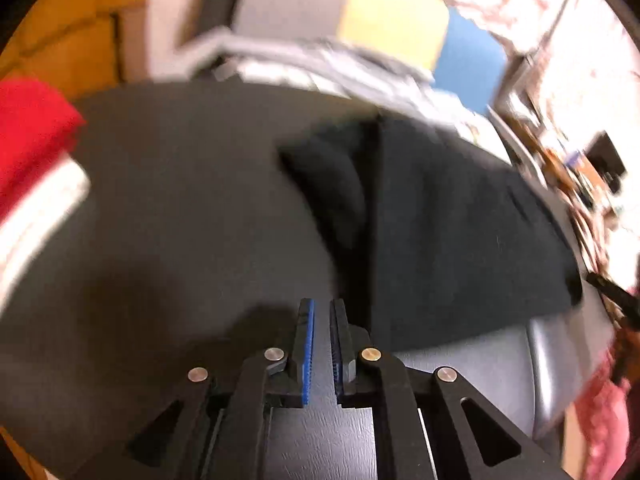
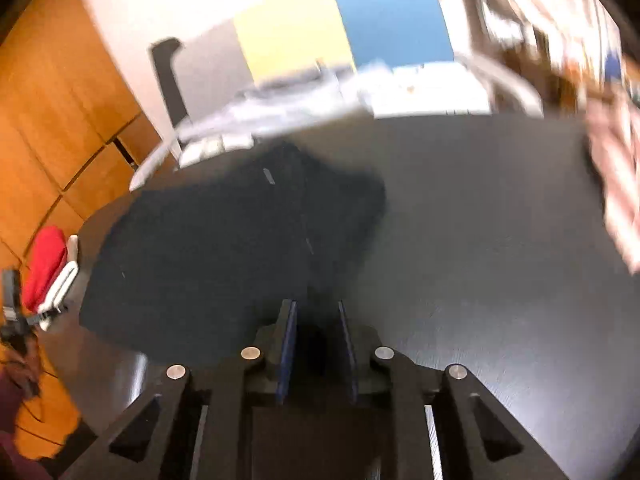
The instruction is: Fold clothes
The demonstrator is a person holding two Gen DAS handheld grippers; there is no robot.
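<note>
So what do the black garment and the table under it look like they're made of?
The black garment looks like soft matte knit fabric, likely cotton: it creases and drapes without shine. The table looks like a hard, dark, smooth surface, perhaps laminate or coated wood: it shows faint sheen and fine streaks. Blur leaves both uncertain.

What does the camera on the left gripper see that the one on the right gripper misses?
Only the left wrist view shows the left gripper, its blue-padded fingers a narrow gap apart with nothing between them, and something pink at the right edge. Only the right wrist view shows the right gripper, open wider and empty, plus a dark chair back. Both share the black garment on the dark table, the red cloth and the yellow and blue panels.
</note>
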